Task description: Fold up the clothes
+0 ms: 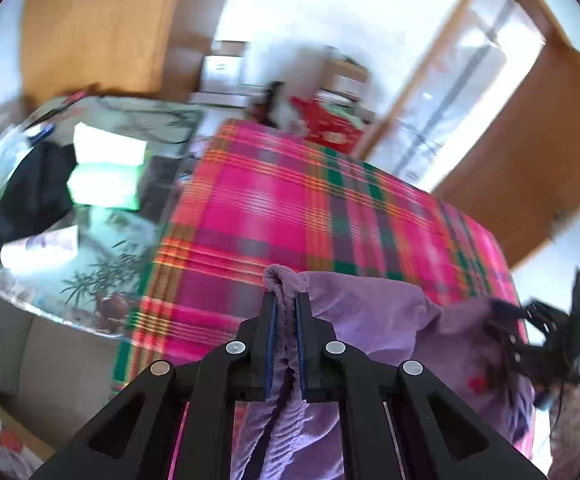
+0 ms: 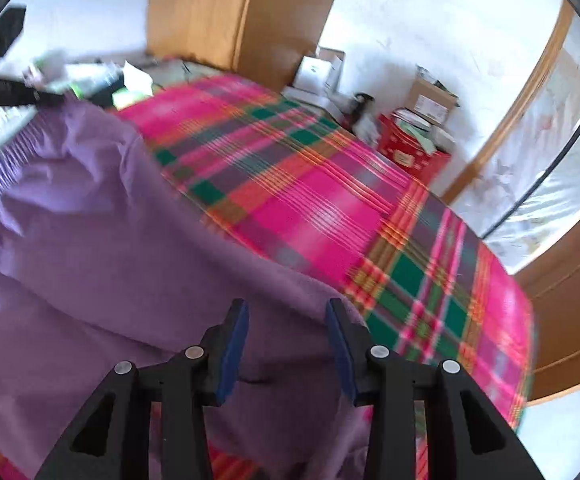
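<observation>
My left gripper (image 1: 286, 300) is pinching a bunched edge of the purple cloth (image 2: 90, 240) tight between its two pads. The cloth hangs down from that pinch and spreads out to the right of it, over the near end of the bed with the pink checked blanket (image 2: 310, 168). My right gripper (image 2: 288, 316) is spread wide, with the cloth lying between and under its pads, but it is not squeezing anything.

The cloth looks loose and rumpled, not a neat flat stack, so I think the folding is not finished. I cannot tell how many folds are in it.

Both grippers point forward across the bed. The left one is held up a bit; the right one sits low, just over the cloth.
</observation>
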Demonstrator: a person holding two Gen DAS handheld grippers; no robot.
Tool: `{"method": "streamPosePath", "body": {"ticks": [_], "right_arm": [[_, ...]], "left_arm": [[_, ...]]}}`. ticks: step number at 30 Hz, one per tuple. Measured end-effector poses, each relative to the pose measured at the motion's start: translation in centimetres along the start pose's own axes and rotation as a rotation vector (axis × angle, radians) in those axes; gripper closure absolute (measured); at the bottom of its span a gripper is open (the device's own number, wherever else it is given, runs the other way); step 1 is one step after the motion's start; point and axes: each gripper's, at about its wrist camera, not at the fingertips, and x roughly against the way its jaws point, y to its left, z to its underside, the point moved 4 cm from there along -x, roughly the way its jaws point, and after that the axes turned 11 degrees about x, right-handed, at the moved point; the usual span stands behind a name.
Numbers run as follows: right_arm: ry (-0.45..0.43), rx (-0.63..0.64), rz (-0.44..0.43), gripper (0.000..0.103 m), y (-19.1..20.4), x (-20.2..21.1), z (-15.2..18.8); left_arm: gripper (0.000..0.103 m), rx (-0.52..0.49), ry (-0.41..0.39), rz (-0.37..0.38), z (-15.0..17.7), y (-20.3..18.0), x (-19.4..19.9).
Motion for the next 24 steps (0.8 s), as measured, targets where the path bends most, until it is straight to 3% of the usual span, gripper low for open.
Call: {"method": "streamPosePath", "body": {"ticks": [5,7,8,14,19,24], "right_arm": [[0.054,0.031,0.053,0.064,-0.3,-1.9,0.4],[0.058,0.009,0.089,0.085,-1.1,-2.3,-0.3],[0.060,-0.002,0.107,0.102,-1.6,-2.4,-0.6],[0.063,-0.072,0.212,0.103,-4.2,-3.2,-2.7],[0.001,-0.163,0.118,0.103,-5.9,-2.4,-5.0],[0.014,-0.176,0.099,0.102,-6.1,-1.8,-3.3]], "left_arm": [[0.093,0.081,0.031,-0.044,-0.8,2.6,-3.1],[0.093,0.093,0.040,-0.064,-0.6,3.1,-4.0],[0.094,0.095,0.041,-0.068,-0.6,3.2,-4.2],[0.093,0.082,0.043,-0.085,-0.6,3.4,-4.8],[0.093,0.098,0.046,-0.096,-0.7,3.9,-5.1],[0.093,0.123,0.061,-0.118,-0.4,4.6,-5.7]]}}
